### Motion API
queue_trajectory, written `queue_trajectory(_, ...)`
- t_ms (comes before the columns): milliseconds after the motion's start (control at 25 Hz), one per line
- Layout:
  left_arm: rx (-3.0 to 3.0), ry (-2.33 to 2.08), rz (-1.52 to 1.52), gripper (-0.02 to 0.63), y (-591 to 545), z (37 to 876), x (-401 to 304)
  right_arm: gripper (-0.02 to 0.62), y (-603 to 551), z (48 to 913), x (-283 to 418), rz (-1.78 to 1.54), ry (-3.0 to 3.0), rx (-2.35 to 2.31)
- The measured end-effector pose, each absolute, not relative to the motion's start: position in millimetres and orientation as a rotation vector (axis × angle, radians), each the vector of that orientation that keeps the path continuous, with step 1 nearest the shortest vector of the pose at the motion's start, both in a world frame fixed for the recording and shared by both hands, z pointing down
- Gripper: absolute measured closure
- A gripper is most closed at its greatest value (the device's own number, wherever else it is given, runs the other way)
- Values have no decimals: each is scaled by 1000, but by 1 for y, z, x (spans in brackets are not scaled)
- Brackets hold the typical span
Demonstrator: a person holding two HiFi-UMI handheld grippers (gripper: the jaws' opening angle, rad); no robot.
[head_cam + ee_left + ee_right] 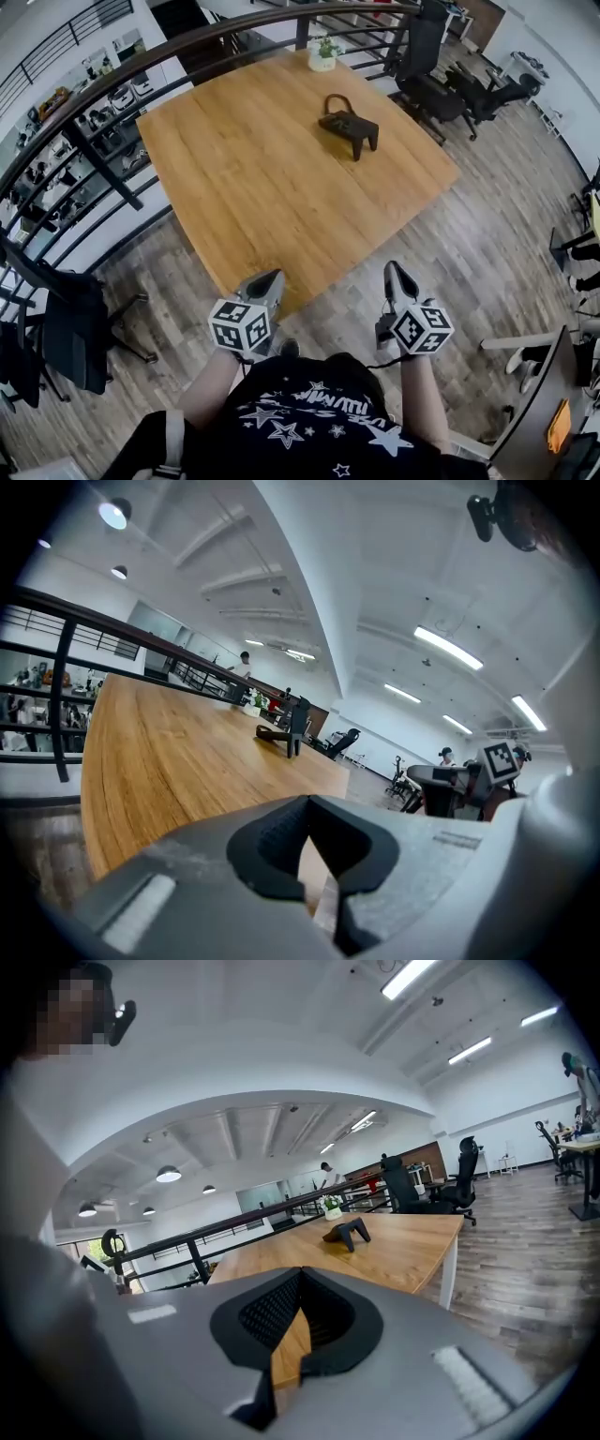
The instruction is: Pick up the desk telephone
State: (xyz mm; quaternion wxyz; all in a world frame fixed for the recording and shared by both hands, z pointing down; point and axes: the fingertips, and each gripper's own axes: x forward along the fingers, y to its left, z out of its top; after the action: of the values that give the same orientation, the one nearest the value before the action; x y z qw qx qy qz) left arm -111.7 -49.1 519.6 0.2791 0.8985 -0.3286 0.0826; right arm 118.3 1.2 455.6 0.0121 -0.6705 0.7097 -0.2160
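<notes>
Both grippers are hanging at the near edge of the table (pixel 234 178), well short of the telephone (pixel 349 125). It is sitting far out on the top, toward the far right corner, near a small potted plant (pixel 322 54). The left gripper (pixel 265 284) and the right gripper (pixel 397 277) are both showing their jaws closed together with nothing between them. Risk: tips arriving closed like this are likely to shove the telephone along the smooth wood rather than take it. A pinch on the loop alone is likely to leave the body swinging or tipping. The telephone's long axis is running from far left to near right, with the looped end lying far left and the raised end pointing near right. At this range I am unable to tell which end is its front.
</notes>
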Motion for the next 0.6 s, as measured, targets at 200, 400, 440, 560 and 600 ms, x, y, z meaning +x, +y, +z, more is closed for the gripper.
queue_trajectory(200,2382,-868,205,604,-64,519,-105,592,-5,452,134,-707,2200,-2115)
queue_trajectory(400,2359,-890,199,604,-80,518,-97,592,-29,453,149,-747,2209,-2095)
queue_trajectory(440,2357,-903,197,604,-85,517,-96,594,-38,453,150,-752,2218,-2083)
queue_trajectory(560,2345,-958,188,604,-102,515,-96,592,-69,457,152,-766,2267,-2028)
queue_trajectory(600,2337,-978,185,604,-108,515,-95,592,-79,459,153,-775,2285,-2009)
